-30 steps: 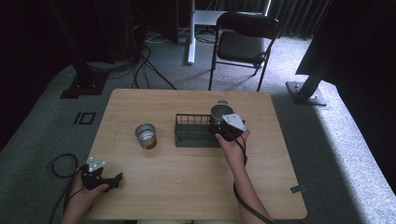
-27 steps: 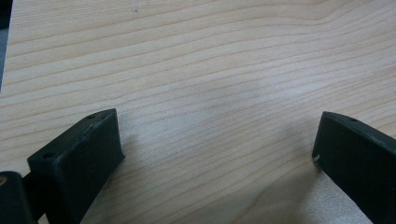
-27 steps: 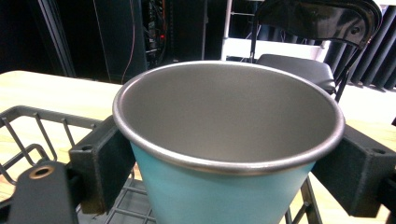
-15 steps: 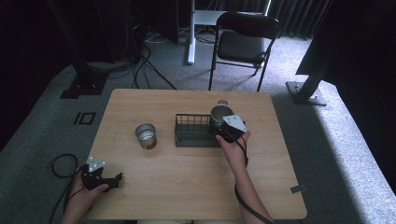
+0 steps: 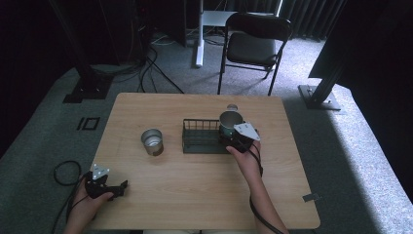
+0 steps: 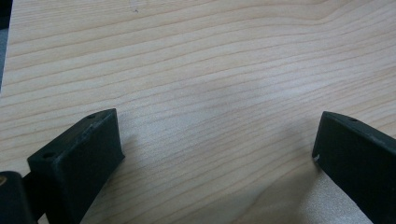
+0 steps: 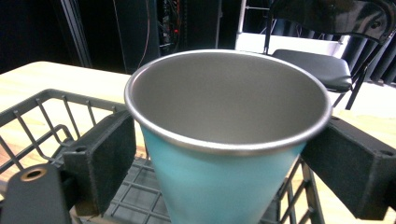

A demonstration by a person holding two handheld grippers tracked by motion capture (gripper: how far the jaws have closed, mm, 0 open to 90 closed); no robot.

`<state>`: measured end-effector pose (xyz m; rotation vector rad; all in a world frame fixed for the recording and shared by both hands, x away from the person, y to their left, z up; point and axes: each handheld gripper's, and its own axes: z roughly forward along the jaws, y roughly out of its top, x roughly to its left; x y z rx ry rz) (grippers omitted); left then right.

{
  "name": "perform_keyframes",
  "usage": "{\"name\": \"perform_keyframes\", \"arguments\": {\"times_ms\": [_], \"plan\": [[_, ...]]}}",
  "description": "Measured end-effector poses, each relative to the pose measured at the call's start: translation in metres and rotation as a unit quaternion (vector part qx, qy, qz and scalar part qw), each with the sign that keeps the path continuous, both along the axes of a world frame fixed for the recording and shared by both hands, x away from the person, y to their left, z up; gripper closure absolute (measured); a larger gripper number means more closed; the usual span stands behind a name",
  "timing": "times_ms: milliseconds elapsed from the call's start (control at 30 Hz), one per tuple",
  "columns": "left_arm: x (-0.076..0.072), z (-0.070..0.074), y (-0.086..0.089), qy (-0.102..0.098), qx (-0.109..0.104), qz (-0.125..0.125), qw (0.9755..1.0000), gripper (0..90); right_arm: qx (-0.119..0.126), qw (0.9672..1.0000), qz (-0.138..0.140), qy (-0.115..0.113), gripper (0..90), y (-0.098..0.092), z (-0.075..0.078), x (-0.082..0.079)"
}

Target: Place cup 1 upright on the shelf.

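- High view: your right gripper (image 5: pixel 233 138) sits at the right end of the wire basket (image 5: pixel 200 138), with the teal cup (image 5: pixel 230 121) upright directly ahead of its grey plate. The cup stands at the basket's right end, its open mouth facing up. From this height you cannot tell whether the cup's base rests on the basket floor or hangs above it.
- High view: a second metal cup (image 5: pixel 152 142) stands upright on the table (image 5: pixel 195 195), left of the basket and apart from it. A small round object (image 5: pixel 232 107) lies on the table just beyond the teal cup; it is too small to identify.
- High view: your left gripper (image 5: pixel 117 189) is at the near left corner of the table, well apart from the basket and both cups.
- Left gripper view: the two black jaws stand wide apart over bare wood grain, with nothing between them.
- Right gripper view: the teal cup (image 7: pixel 224 140) fills the space between your jaws, one pad on each side of its wall just under the metal rim. Both pads meet the cup, so you have it clamped, and the jaws are spread about as wide as the cup's upper body. The cup stands upright, its grey inside empty. The basket's wire wall (image 7: pixel 51 116) shows at the left and its mesh floor lies below the cup.
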<state>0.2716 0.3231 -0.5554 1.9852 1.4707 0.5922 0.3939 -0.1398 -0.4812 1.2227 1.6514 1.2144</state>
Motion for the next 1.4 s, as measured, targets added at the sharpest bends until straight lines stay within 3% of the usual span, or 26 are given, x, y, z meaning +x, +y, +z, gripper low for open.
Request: {"name": "perform_keyframes", "arguments": {"times_ms": [533,1033,1233,1400], "plan": [[0.000,0.000,0.000,0.000,0.000,0.000,1.0000,2.0,-0.013,0.9996,0.017,-0.016,10.5,-0.010,0.000,-0.017],[0.000,0.000,0.000,0.000,0.000,0.000,1.0000,2.0,-0.019,0.9994,0.023,-0.017,10.6,-0.031,0.001,-0.029],[0.000,0.000,0.000,0.000,0.000,0.000,1.0000,2.0,-0.004,0.9996,0.025,-0.012,10.5,-0.041,-0.003,-0.034],[0.000,0.000,0.000,0.000,0.000,0.000,1.0000,2.0,-0.012,0.9996,0.024,-0.009,10.5,-0.049,-0.007,-0.037]]}}
